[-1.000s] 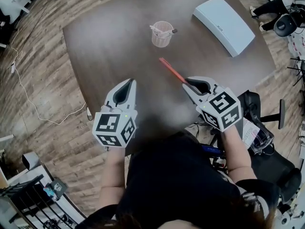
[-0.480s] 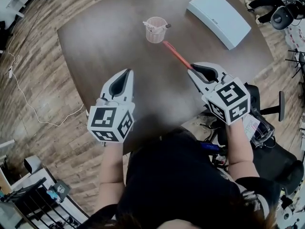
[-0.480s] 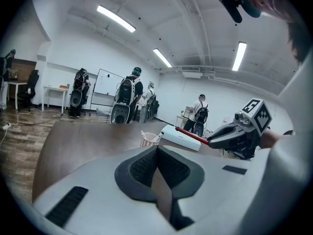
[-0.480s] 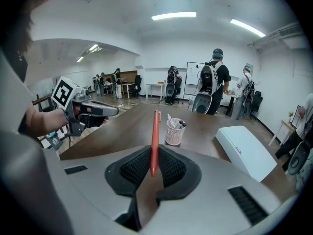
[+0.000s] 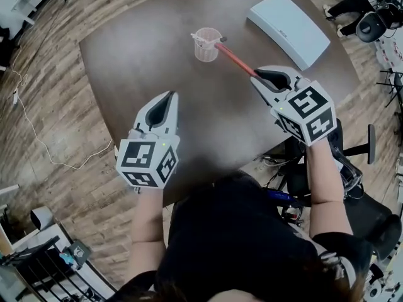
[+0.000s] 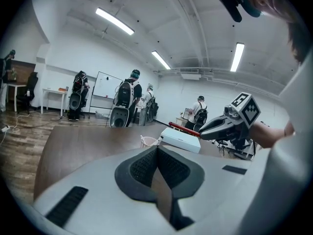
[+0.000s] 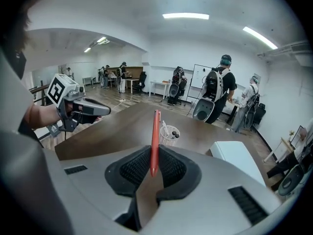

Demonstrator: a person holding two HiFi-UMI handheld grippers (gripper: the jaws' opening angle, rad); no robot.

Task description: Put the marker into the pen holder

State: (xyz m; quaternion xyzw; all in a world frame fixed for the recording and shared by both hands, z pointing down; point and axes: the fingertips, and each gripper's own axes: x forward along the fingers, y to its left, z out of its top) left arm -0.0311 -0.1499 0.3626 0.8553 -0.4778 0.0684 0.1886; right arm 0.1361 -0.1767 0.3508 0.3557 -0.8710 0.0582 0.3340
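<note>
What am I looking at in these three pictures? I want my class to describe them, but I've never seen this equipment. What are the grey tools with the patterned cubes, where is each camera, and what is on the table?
There is no robot here. A person holds a hand-operated two-jaw gripper in each hand, and the patterned cube is part of each tool. The top-down picture comes from a camera on the person's head. The other two come from cameras riding on the grippers, each looking along its own jaws.

On the dark brown table stand a pale mesh pen holder, with a few items already in it, and a flat white box.

The right gripper is clamped on a red marker, which points at the holder with its far end near the rim. The left gripper is shut and holds nothing.
</note>
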